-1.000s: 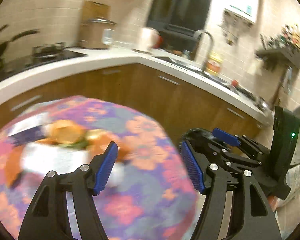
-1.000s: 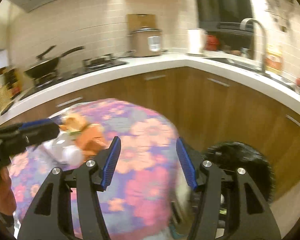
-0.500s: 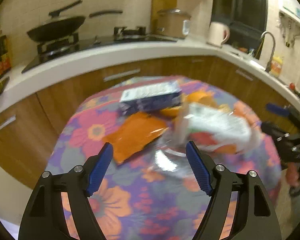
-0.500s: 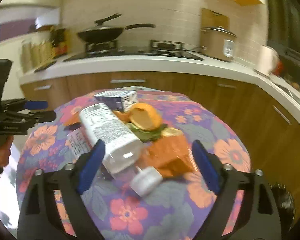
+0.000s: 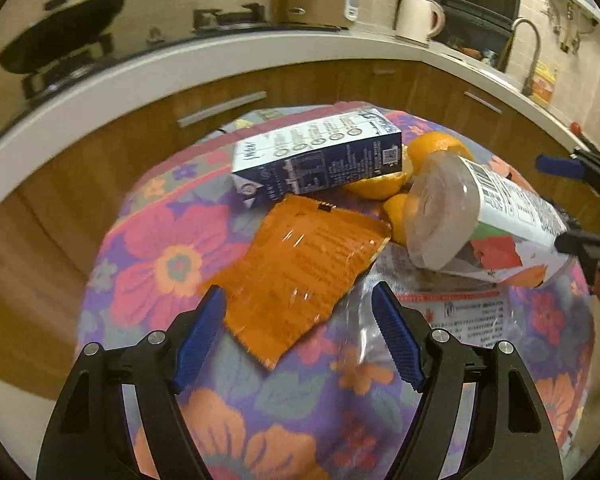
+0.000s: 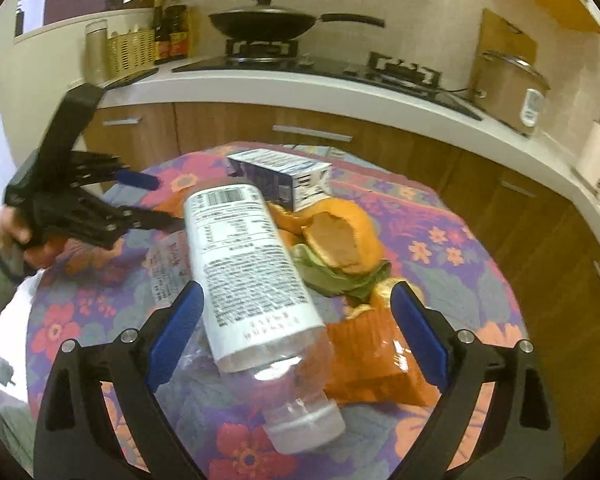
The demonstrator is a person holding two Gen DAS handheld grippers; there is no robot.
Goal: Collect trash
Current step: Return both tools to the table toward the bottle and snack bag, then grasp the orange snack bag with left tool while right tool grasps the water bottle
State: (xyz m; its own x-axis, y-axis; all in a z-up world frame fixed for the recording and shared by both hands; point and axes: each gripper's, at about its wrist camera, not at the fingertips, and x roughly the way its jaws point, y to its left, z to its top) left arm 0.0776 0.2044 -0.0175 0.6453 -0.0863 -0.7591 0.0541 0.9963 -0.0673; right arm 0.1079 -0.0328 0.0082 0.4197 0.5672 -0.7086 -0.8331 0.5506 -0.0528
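A pile of trash lies on the round table with a floral cloth (image 5: pixel 168 256). It holds a blue-and-white carton (image 5: pixel 320 160), orange peels (image 5: pixel 432 148), an orange wrapper (image 5: pixel 300 272), a clear printed wrapper (image 5: pixel 456 312) and a clear labelled bottle (image 6: pixel 252 264) on its side. My left gripper (image 5: pixel 298 300) is open just above the orange wrapper's near end. My right gripper (image 6: pixel 298 296) straddles the bottle with its jaws opening, and the pads do not touch it. Each gripper shows in the other's view: the left gripper (image 6: pixel 160 200) and the right gripper (image 5: pixel 550 202).
A white counter (image 6: pixel 300 84) with wooden cabinets curves behind the table. On it stand a wok (image 6: pixel 264 24), a rice cooker (image 6: pixel 508 88), a white jug (image 5: pixel 418 20) and a sink tap (image 5: pixel 530 52). A person's hand (image 6: pixel 32 240) holds the left gripper.
Both views swung from the table's edge and the cabinets onto the trash pile and came down close to it. Both grippers opened wider, the right one markedly.
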